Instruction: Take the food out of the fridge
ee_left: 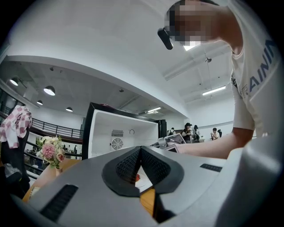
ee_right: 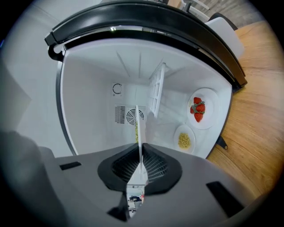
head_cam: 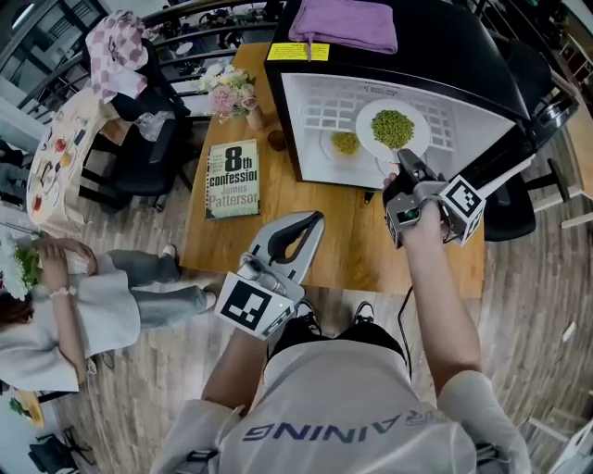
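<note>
Right claw (head_cam: 397, 174) pinches the near rim of the plate of green food (head_cam: 393, 130), likely to draw it from the fridge (head_cam: 306, 111) at the table's (head_cam: 352, 231) far right corner; left claw (head_cam: 313, 219) pressed together, empty.

Purple towel (head_cam: 345, 25), black white-lined fridge (head_cam: 435, 46), green food (head_cam: 393, 129), white plate (head_cam: 364, 130), pink-checked cloth (head_cam: 116, 51), red strawberries (ee_right: 198, 108).
</note>
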### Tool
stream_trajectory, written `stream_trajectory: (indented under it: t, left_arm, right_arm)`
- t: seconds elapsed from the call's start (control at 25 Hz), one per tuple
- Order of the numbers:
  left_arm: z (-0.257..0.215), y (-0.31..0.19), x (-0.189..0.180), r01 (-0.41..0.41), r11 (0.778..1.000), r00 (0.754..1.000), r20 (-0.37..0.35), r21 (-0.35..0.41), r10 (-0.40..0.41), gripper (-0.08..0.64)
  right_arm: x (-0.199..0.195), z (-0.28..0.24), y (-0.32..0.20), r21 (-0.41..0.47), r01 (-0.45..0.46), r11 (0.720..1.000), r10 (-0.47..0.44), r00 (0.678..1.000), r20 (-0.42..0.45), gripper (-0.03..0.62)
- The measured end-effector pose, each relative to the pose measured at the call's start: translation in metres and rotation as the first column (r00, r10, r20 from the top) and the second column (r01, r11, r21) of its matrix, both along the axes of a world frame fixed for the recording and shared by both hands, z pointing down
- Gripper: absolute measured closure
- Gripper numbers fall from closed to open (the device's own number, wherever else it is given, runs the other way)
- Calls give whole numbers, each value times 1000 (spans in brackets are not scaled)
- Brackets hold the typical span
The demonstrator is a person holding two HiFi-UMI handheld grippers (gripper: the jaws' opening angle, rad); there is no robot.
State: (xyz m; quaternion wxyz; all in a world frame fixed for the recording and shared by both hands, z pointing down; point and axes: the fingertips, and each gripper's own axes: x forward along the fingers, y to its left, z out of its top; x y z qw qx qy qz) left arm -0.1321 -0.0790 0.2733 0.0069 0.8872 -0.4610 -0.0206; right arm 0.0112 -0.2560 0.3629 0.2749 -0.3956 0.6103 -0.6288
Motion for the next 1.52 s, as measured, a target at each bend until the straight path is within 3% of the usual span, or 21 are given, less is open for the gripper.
stream_trajectory:
  t: [0.4,0.64,1.2,1.52]
  left_arm:
    - [3,2,31,-59,998,998,7,-4,59,551]
    - [10,9,55,-95,995,995,6,-31,96,551]
    - [49,19,111,-180,977,983,12,-111,182,551]
    - [68,27,129,-215,967,976,14,-138,219,551]
  right_arm:
    - [27,1,80,28,119,993,-118,993,-13,556]
    - [54,33,136,-19,169,985,-169,985,-11,557]
    - [135,164,185,-164,129,978,-133,991,-13,557]
    - [156,221,195,-254,105,962,-117,993,-33,557]
